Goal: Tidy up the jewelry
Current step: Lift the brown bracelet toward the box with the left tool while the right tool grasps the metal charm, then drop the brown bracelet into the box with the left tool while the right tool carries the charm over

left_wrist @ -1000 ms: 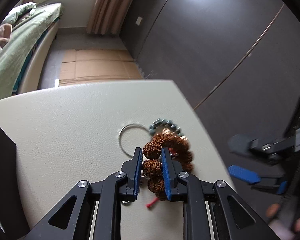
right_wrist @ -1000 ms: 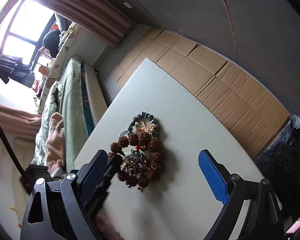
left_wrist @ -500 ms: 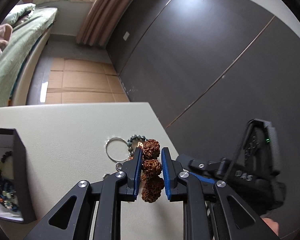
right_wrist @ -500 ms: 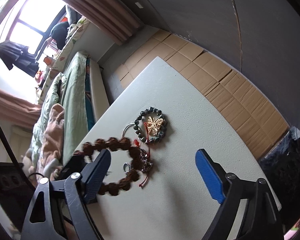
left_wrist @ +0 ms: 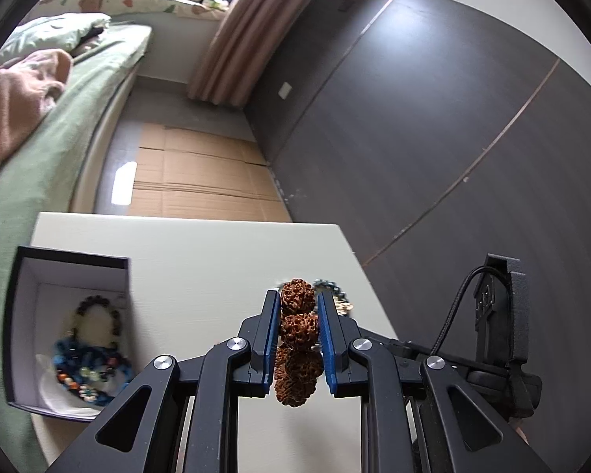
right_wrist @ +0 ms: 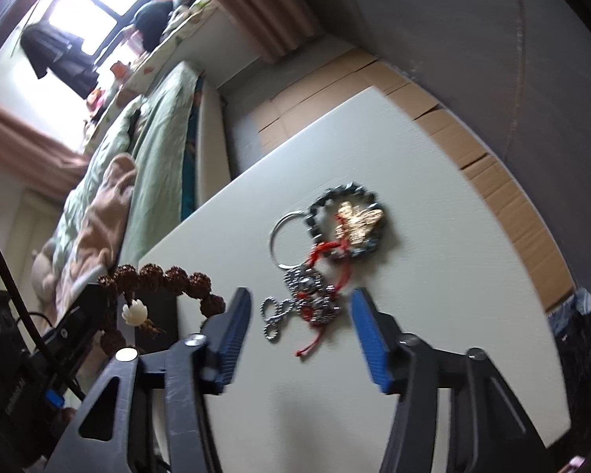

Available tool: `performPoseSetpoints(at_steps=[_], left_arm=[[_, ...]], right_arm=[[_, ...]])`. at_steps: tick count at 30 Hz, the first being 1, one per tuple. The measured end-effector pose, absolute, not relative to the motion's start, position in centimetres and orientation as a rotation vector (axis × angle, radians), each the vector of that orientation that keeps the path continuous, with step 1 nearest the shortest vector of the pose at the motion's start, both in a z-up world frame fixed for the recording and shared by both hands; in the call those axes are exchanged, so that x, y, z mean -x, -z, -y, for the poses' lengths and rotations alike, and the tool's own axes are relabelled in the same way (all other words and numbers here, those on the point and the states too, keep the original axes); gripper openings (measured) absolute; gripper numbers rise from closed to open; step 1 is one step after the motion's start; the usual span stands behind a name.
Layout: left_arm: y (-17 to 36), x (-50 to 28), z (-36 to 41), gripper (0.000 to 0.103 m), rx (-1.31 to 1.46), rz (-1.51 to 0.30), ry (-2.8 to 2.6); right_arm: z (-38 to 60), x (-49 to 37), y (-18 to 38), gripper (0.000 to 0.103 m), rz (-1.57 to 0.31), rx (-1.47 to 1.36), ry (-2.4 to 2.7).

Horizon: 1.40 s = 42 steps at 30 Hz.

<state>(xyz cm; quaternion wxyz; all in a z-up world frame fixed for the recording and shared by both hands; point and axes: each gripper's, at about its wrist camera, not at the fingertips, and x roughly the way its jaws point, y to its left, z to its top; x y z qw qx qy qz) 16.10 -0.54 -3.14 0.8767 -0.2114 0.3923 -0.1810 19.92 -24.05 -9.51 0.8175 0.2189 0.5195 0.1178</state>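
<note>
Over the table (left_wrist: 201, 260):
Your left gripper (left_wrist: 297, 329): clamped on the brown bead bracelet (left_wrist: 298, 325).
Your right gripper (right_wrist: 301, 329): jaws just closing, half-open, around the silver chain (right_wrist: 307, 307), not touching.

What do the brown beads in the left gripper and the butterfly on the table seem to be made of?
Brown beads: probably natural seeds or nuts, matte, judging by the rough, deeply wrinkled surface. Butterfly: probably gold-coloured metal, shiny; it is blurred, so plated plastic is possible.

Both wrist fisheyes look steeply down, close over the same white table (left_wrist: 201, 260).
</note>
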Motion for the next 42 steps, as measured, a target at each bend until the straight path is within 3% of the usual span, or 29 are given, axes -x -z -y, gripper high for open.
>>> performPoseSetpoints(at_steps=[3, 18, 22, 42], left_arm=[[3.4, -16.2, -0.2, 0.020, 0.446, -0.822, 0.356], [3.2, -16.2, -2.5, 0.020, 0.473, -0.828, 0.320], [3.1, -16.0, -2.7, 0.020, 0.475, -0.825, 0.308], [1.3, -13.5, -5.3, 0.020, 0.483, -0.765, 0.250]], right_arm=[[23.1, -20.5, 10.1, 0.038, -1.126, -0.434, -0.263], [19.4, -22.1, 11.2, 0.038, -1.137, -0.199, -0.187], [18.8, -22.2, 11.5, 0.022, -1.146, -0.136, -0.160], [21.3, -18.6, 6.1, 0.020, -0.979, -0.310, -0.287]])
